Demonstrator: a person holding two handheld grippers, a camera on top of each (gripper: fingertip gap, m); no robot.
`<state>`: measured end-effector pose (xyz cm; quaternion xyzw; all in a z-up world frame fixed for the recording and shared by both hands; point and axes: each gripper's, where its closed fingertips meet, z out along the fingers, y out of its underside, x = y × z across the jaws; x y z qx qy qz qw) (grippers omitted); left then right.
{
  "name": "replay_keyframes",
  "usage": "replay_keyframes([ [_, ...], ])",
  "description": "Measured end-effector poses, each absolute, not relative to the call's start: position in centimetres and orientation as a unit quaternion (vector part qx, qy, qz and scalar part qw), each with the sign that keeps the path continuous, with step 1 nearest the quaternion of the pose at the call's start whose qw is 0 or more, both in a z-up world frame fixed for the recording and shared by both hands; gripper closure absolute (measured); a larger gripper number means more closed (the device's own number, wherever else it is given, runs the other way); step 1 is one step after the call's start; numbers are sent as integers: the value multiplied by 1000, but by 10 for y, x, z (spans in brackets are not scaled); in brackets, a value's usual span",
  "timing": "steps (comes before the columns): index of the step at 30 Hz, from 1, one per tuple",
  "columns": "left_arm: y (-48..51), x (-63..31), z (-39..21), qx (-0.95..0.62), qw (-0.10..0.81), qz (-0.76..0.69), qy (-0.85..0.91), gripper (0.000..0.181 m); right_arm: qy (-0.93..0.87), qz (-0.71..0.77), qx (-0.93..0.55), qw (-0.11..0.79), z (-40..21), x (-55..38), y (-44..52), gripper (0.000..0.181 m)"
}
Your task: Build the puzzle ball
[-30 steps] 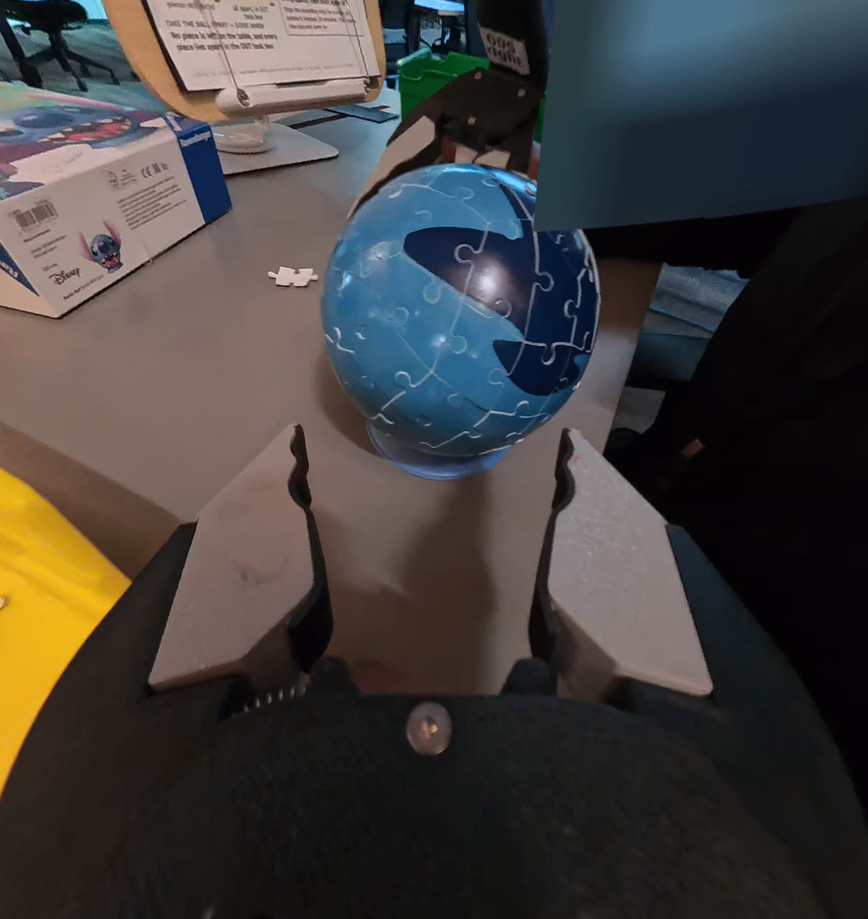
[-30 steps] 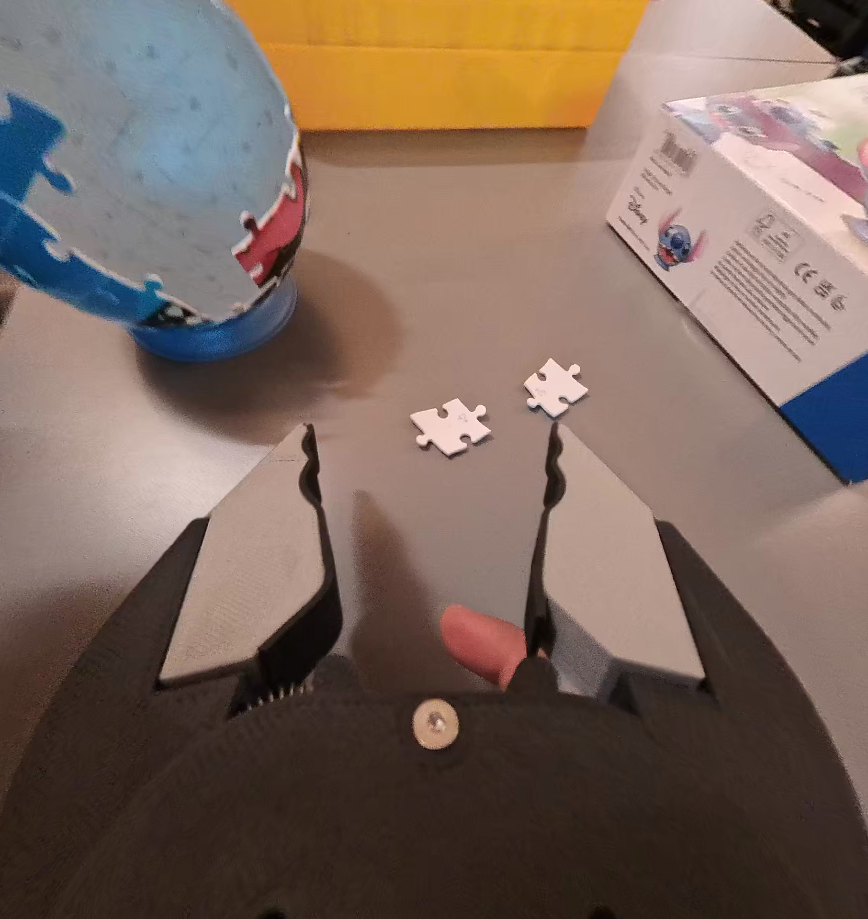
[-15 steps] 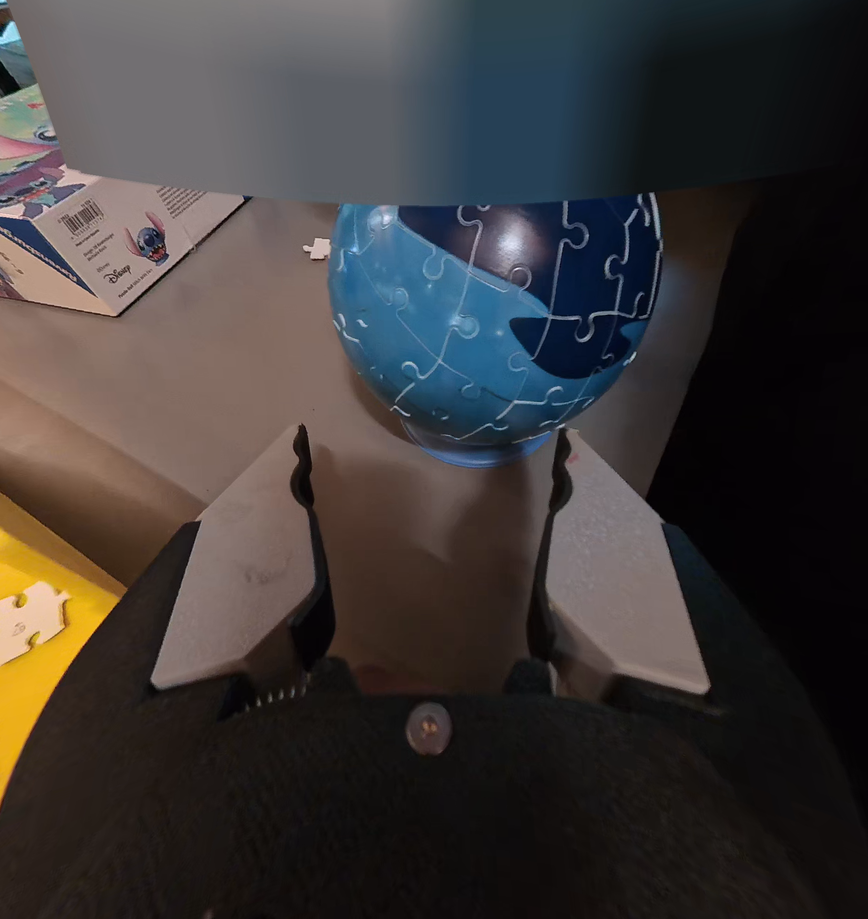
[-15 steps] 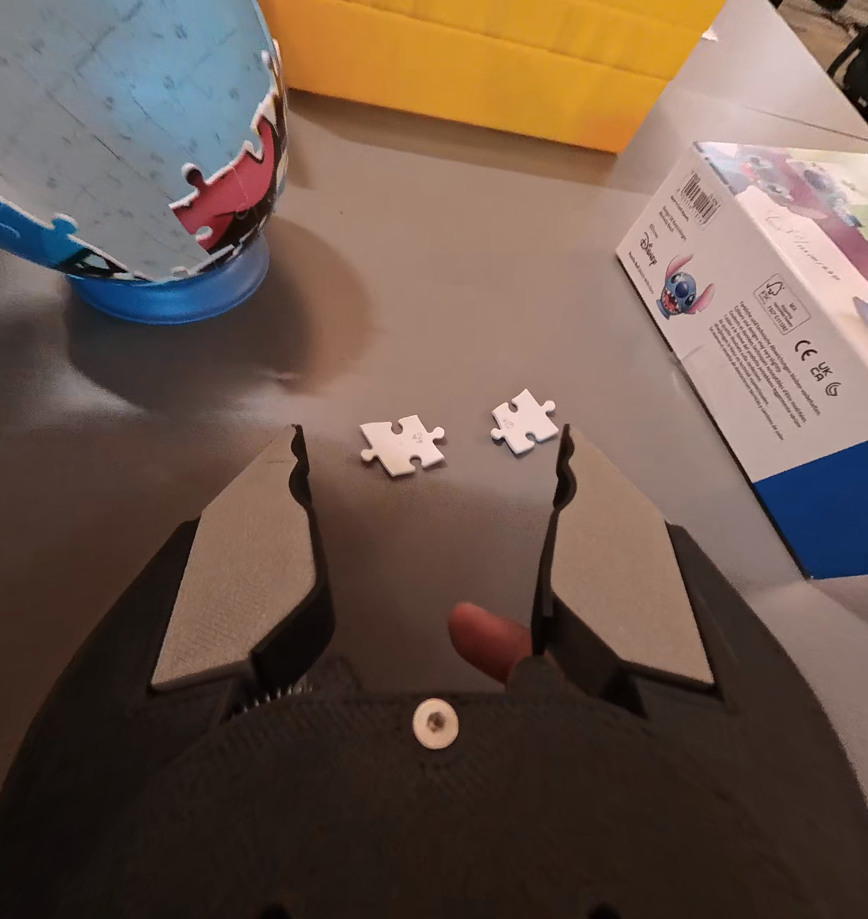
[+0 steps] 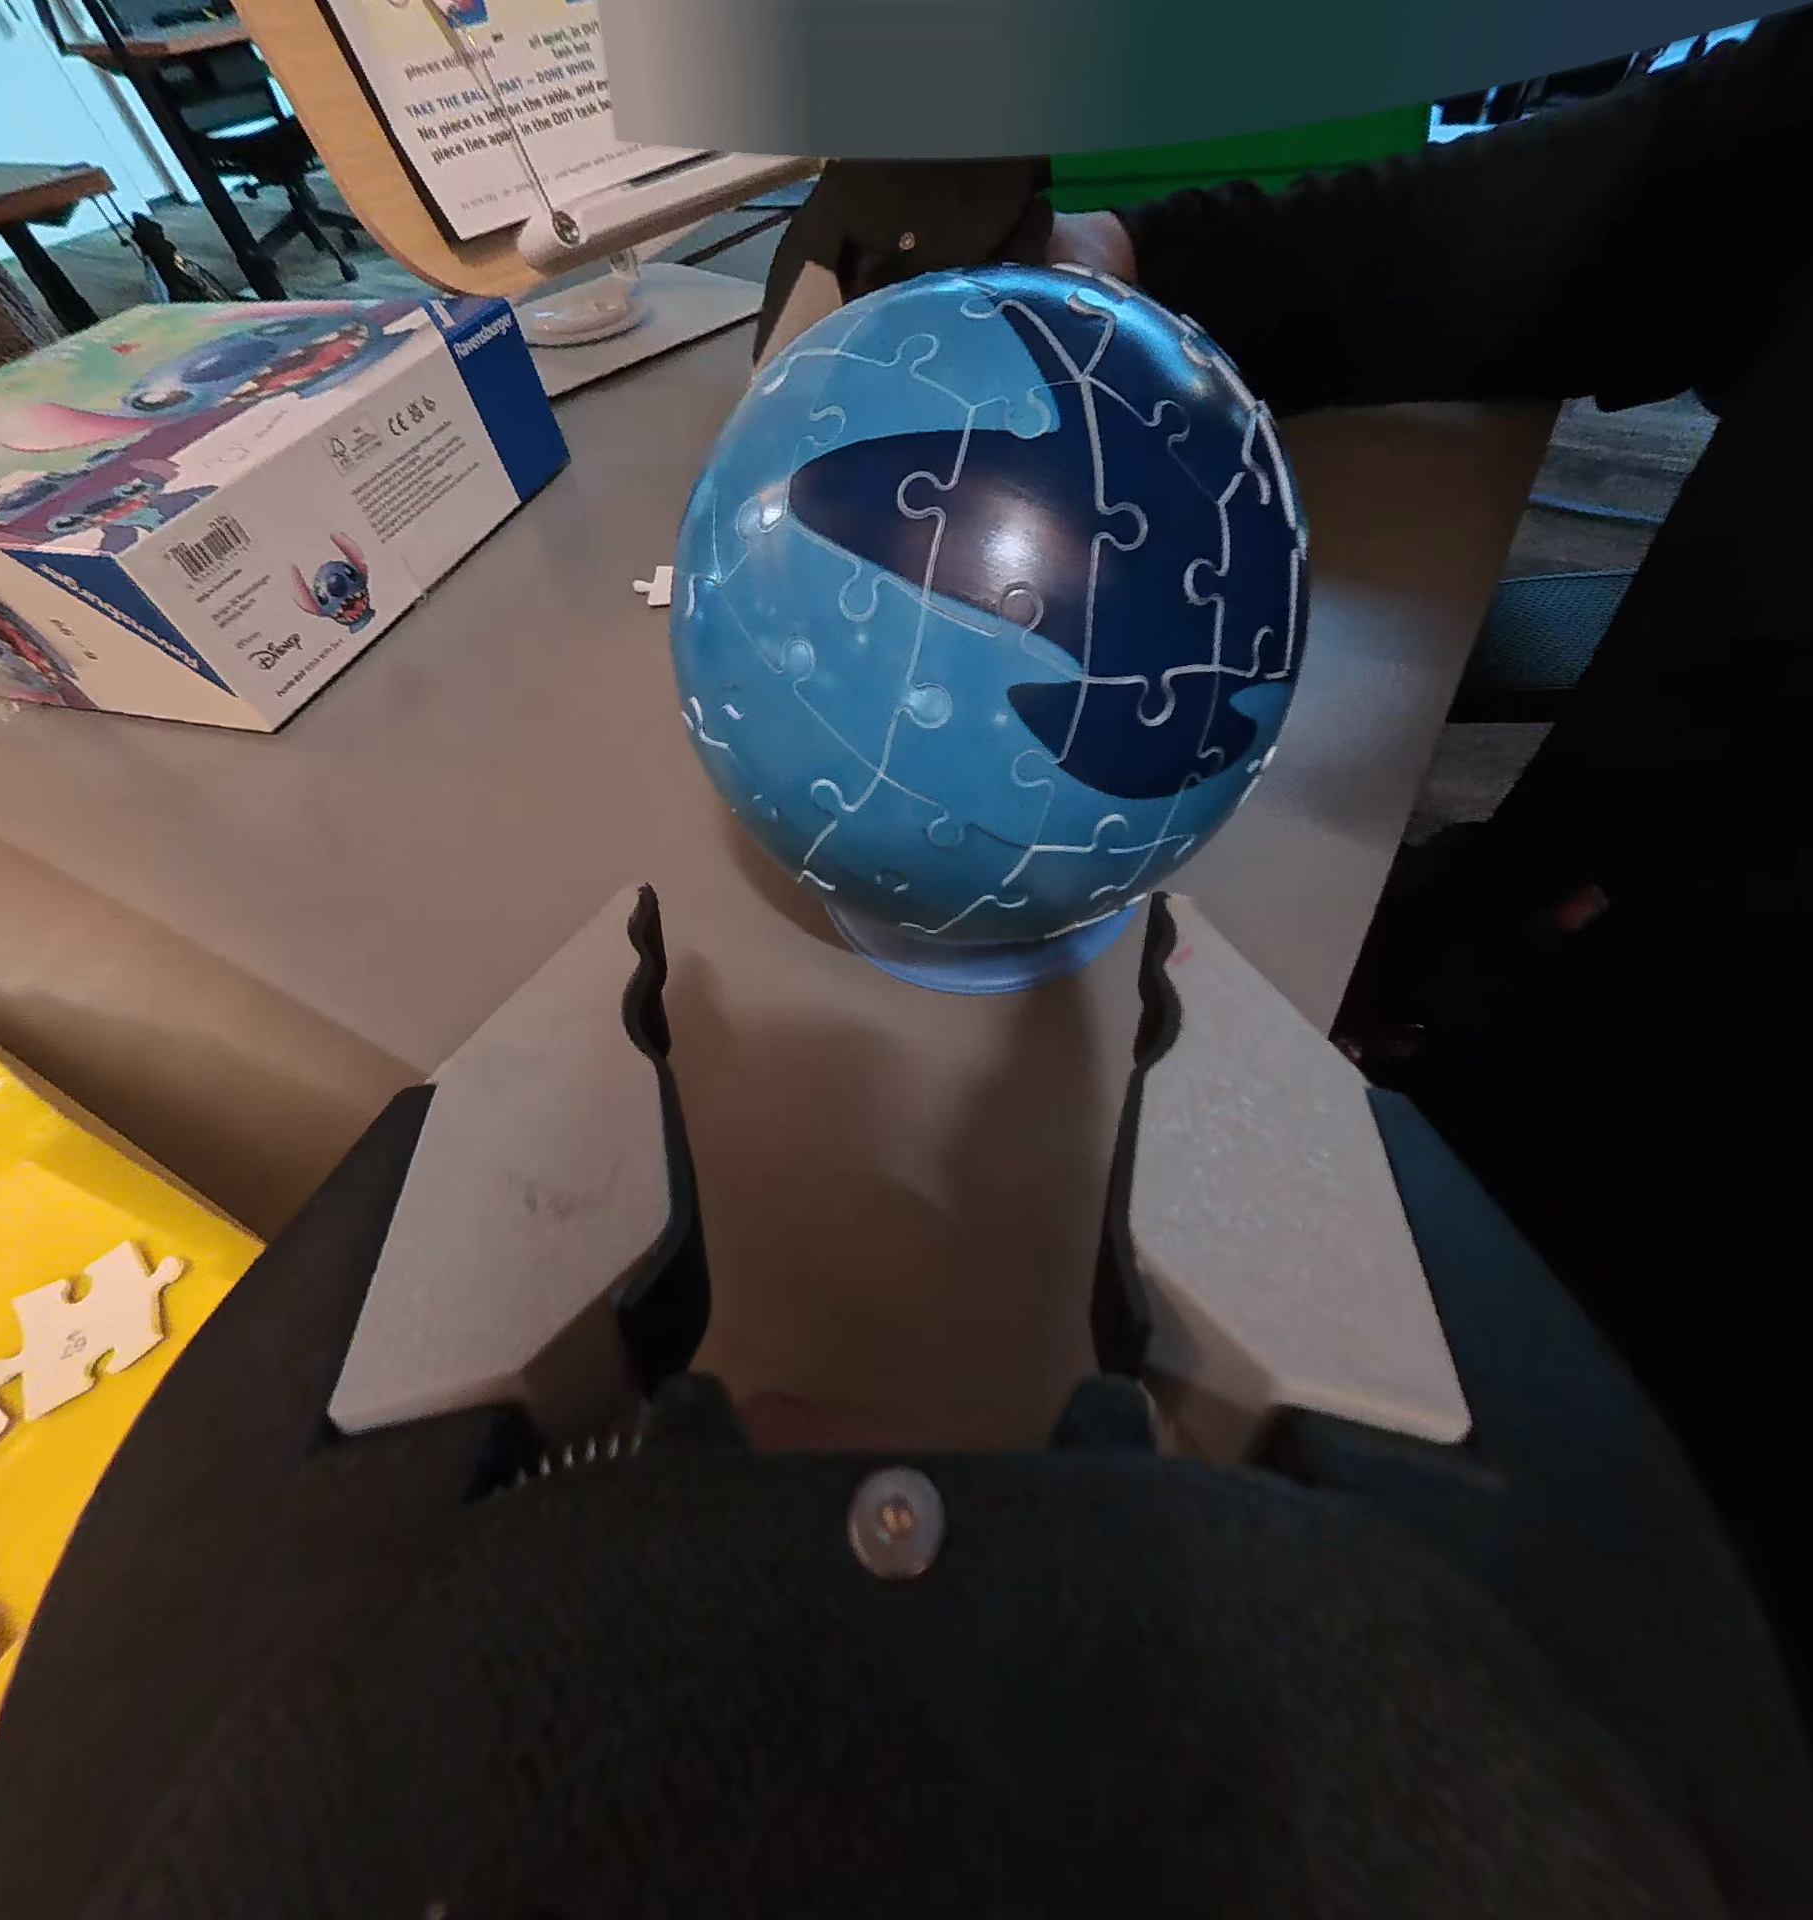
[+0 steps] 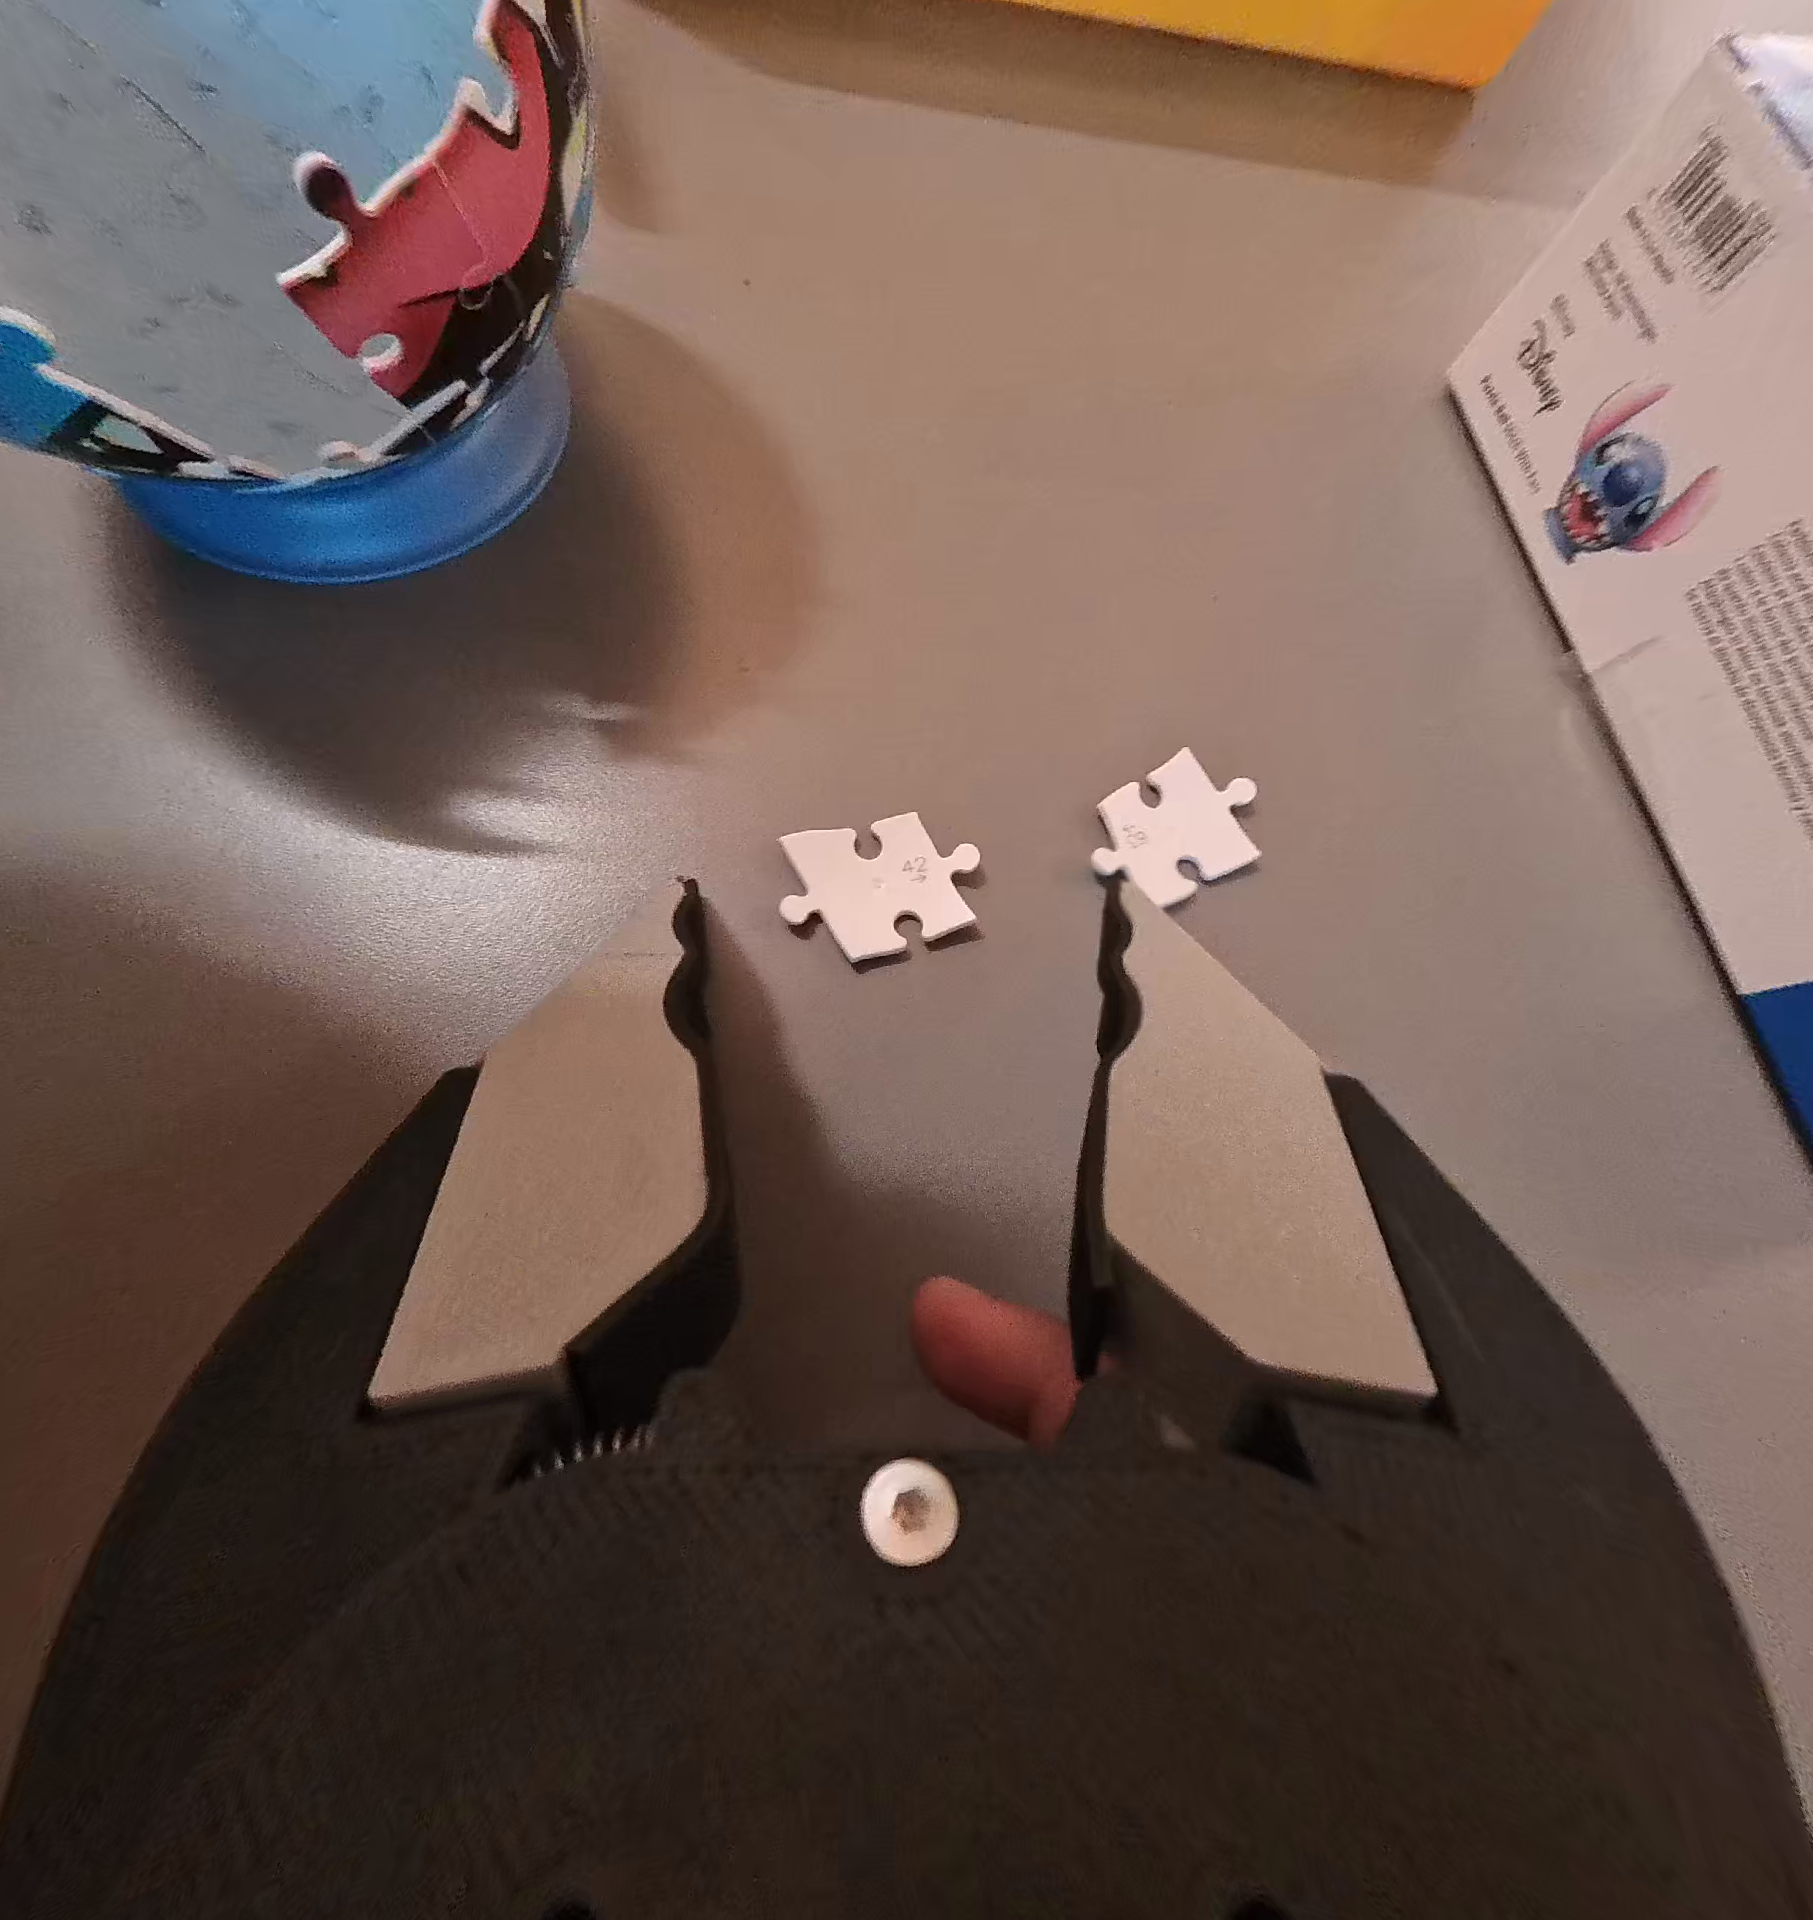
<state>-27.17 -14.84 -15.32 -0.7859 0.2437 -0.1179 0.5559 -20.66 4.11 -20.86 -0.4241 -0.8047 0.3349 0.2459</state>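
The blue puzzle ball (image 5: 990, 613) stands on its blue ring stand (image 5: 985, 961) on the grey table, just beyond my left gripper (image 5: 897, 914), which is open and empty. In the right wrist view the ball (image 6: 206, 208) shows an open gap with its pale inside and a red piece at the edge. Two loose white pieces lie face down on the table: one (image 6: 878, 888) just ahead of my right gripper (image 6: 902, 904), the other (image 6: 1179, 828) at its right fingertip. My right gripper is open and empty, low over the table.
The puzzle's box (image 5: 227, 530) lies at the left of the ball, and at the right in the right wrist view (image 6: 1712, 540). A yellow tray (image 5: 40, 1299) holds several loose pieces. A sheet on a stand (image 5: 528, 125) is behind. A person's dark sleeve (image 5: 1504, 239) is beyond the ball. Across from one pair of fingers to the other is roughly 20 cm.
My right gripper has moved forward and lower toward the two white pieces. The left wrist view has tilted up and drawn back slightly; the ball has stayed on its stand.
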Motion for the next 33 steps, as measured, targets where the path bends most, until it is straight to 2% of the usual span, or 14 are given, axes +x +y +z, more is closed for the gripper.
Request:
replay_keyframes([
  [4, -148, -271, -155, -788, 553, -108, 250, 91, -797, 352, -450, 199, -212, -207, 42, 110],
  [5, -148, -270, -156, -789, 550, -109, 251, 91, -791, 355, -457, 198, -211, -208, 44, 116],
  [9, -148, -270, -157, -791, 547, -108, 253, 92, -803, 347, -439, 205, -212, -206, 40, 120],
  [13, -148, -271, -156, -790, 551, -105, 249, 95, -809, 350, -425, 204, -211, -204, 34, 147],
  [23, -149, -269, -158, -794, 544, -110, 248, 101, -788, 337, -466, 221, -211, -201, 30, 147],
  [29, -147, -262, -172, -814, 503, -106, 270, 100, -769, 329, -508, 206, -210, -197, 23, 148],
  [33, -148, -262, -169, -810, 508, -125, 266, 99, -754, 320, -528, 222, -211, -196, 22, 147],
])
